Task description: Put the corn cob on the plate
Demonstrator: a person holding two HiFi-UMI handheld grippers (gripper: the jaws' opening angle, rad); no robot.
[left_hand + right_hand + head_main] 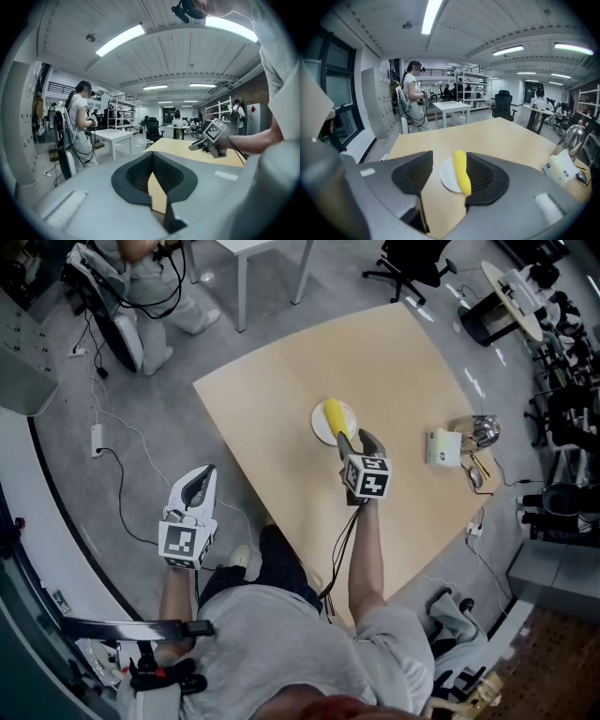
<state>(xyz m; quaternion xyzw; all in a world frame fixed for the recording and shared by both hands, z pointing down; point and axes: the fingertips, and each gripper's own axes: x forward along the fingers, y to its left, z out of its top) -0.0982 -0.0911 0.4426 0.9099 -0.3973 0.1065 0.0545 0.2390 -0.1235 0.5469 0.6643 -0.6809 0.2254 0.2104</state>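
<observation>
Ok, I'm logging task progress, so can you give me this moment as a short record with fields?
corn cob: yellow, lying across the plate
plate: white, on the table
table: light wood
right hand-held gripper: over the table at the plate's near side, jaws apart, not clamped on the corn cob
left hand-held gripper: off the table's left edge, jaws together, nothing between them
task status: corn cob appears placed
</observation>
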